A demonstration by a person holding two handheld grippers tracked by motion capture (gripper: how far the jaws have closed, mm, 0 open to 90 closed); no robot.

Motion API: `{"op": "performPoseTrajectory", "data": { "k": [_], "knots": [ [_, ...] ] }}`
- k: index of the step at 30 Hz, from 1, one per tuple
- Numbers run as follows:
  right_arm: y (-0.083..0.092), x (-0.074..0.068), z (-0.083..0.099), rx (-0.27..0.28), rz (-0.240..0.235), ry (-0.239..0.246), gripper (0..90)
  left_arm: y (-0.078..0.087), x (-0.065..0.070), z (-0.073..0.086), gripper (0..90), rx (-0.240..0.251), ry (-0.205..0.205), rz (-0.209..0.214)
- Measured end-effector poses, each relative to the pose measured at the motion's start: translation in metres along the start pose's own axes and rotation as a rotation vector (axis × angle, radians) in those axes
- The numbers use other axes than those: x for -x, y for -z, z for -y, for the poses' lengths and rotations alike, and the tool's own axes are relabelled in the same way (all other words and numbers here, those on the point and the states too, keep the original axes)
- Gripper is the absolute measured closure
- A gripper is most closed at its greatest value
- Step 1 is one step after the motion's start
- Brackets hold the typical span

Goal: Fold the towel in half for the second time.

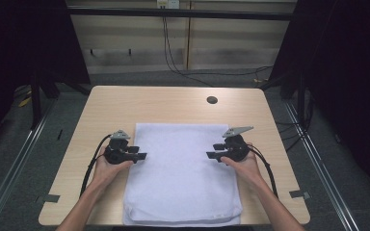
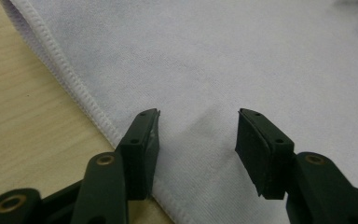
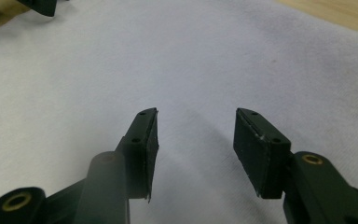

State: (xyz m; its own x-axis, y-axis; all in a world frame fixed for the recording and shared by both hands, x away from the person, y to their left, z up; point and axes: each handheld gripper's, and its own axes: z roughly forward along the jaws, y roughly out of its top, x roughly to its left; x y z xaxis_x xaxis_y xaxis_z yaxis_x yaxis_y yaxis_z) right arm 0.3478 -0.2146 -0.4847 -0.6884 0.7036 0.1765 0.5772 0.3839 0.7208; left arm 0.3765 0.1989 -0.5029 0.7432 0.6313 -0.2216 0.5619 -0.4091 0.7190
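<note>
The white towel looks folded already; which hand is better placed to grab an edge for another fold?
Probably the left gripper: its open jaws sit right by the white towel's stitched side edge. The right gripper, also open, hangs over plain cloth further in from its edge.

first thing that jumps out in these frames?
The white towel, folded flat and covering the near middle of the wooden table, down to its front edge. Next, the two black claws facing each other across it: the left claw over the towel's left hem, the right claw over its right side. Both are open, with nothing pinched between the pads.
</note>
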Motion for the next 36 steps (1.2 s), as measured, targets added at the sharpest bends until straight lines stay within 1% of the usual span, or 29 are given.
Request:
{"op": "performPoseTrajectory", "data": {
  "k": [1, 2, 3, 4, 6, 7, 8, 10, 11, 12, 14, 15, 16, 18, 19, 20, 21, 22, 23, 24, 25, 26, 27, 28, 30, 31, 34, 35, 36],
  "knots": [
    [-0.004, 0.003, -0.001, 0.000, 0.002, -0.009, 49.4, 0.000, -0.001, 0.001, 52.7, 0.005, -0.032, -0.010],
    [-0.007, 0.006, -0.002, -0.002, 0.006, -0.019, 49.3, 0.001, -0.001, 0.003, 55.3, 0.012, -0.038, -0.005],
    [-0.012, 0.009, -0.003, -0.003, 0.024, -0.022, 49.4, 0.001, -0.001, 0.004, 54.7, 0.015, -0.042, -0.006],
    [-0.015, 0.011, -0.003, 0.001, 0.026, -0.025, 49.4, 0.001, 0.001, 0.003, 54.7, 0.008, -0.058, -0.014],
    [-0.021, 0.011, -0.002, -0.018, 0.030, -0.041, 49.5, 0.001, 0.003, 0.004, 51.2, 0.006, -0.036, -0.008],
    [-0.023, 0.010, -0.001, -0.036, 0.034, -0.030, 48.7, 0.002, 0.005, 0.005, 50.7, 0.003, -0.038, -0.013],
    [-0.024, 0.008, 0.000, -0.032, 0.041, -0.018, 48.7, 0.003, 0.009, 0.006, 51.2, -0.003, -0.048, -0.027],
    [-0.022, 0.005, 0.001, -0.046, 0.038, -0.026, 48.8, 0.006, 0.016, 0.009, 52.4, -0.017, -0.059, -0.024],
    [-0.021, 0.004, 0.002, -0.049, 0.029, -0.019, 48.9, 0.008, 0.020, 0.013, 53.8, -0.019, -0.073, -0.030],
    [-0.020, 0.003, 0.003, -0.048, 0.022, -0.034, 49.1, 0.011, 0.023, 0.016, 54.6, -0.024, -0.085, -0.026],
    [-0.016, 0.001, 0.006, -0.056, -0.007, -0.036, 49.4, 0.017, 0.030, 0.023, 54.7, -0.018, -0.054, -0.001],
    [-0.014, -0.002, 0.008, -0.061, -0.012, -0.021, 49.4, 0.020, 0.032, 0.027, 55.2, -0.015, -0.052, 0.017],
    [-0.012, -0.006, 0.011, -0.070, -0.015, -0.005, 49.5, 0.023, 0.034, 0.031, 56.0, -0.014, -0.052, 0.021],
    [-0.006, -0.014, 0.016, -0.088, -0.023, 0.008, 49.6, 0.028, 0.038, 0.036, 56.4, -0.013, -0.021, 0.071],
    [0.001, -0.021, 0.023, -0.102, -0.038, 0.010, 49.8, 0.030, 0.040, 0.039, 57.7, -0.018, -0.024, 0.081],
    [0.001, -0.021, 0.023, -0.102, -0.038, 0.010, 49.8, 0.032, 0.042, 0.042, 57.7, -0.013, -0.011, 0.105],
    [0.005, -0.023, 0.026, -0.104, -0.054, 0.011, 51.9, 0.033, 0.044, 0.044, 57.7, -0.008, -0.013, 0.113],
    [0.008, -0.026, 0.030, -0.103, -0.066, 0.010, 53.1, 0.034, 0.048, 0.045, 57.6, -0.015, -0.017, 0.114],
    [0.012, -0.027, 0.032, -0.111, -0.072, 0.017, 53.1, 0.034, 0.051, 0.045, 57.6, -0.024, -0.004, 0.134],
    [0.017, -0.032, 0.037, -0.124, -0.089, 0.023, 53.1, 0.033, 0.055, 0.046, 57.8, -0.025, 0.000, 0.136],
    [0.017, -0.032, 0.037, -0.124, -0.089, 0.023, 53.1, 0.034, 0.061, 0.047, 57.8, -0.032, -0.010, 0.129],
    [0.020, -0.035, 0.039, -0.129, -0.085, 0.025, 53.1, 0.035, 0.065, 0.047, 58.0, -0.049, -0.023, 0.139],
    [0.021, -0.037, 0.042, -0.124, -0.093, 0.026, 53.1, 0.036, 0.069, 0.049, 57.9, -0.054, -0.024, 0.156],
    [0.023, -0.039, 0.044, -0.129, -0.099, 0.024, 53.1, 0.037, 0.073, 0.052, 57.9, -0.056, -0.026, 0.159],
    [0.026, -0.044, 0.047, -0.135, -0.109, 0.036, 53.1, 0.042, 0.079, 0.055, 57.9, -0.073, -0.050, 0.141],
    [0.029, -0.048, 0.049, -0.150, -0.120, 0.028, 53.1, 0.044, 0.080, 0.056, 57.9, -0.079, -0.049, 0.143],
    [0.035, -0.057, 0.054, -0.172, -0.132, 0.035, 53.3, 0.050, 0.081, 0.060, 57.0, -0.085, -0.057, 0.125],
    [0.038, -0.059, 0.056, -0.175, -0.124, 0.041, 54.0, 0.052, 0.080, 0.061, 56.2, -0.082, -0.058, 0.109],
    [0.040, -0.060, 0.058, -0.165, -0.114, 0.047, 54.0, 0.054, 0.078, 0.061, 55.7, -0.076, -0.050, 0.118]
  ]
}}
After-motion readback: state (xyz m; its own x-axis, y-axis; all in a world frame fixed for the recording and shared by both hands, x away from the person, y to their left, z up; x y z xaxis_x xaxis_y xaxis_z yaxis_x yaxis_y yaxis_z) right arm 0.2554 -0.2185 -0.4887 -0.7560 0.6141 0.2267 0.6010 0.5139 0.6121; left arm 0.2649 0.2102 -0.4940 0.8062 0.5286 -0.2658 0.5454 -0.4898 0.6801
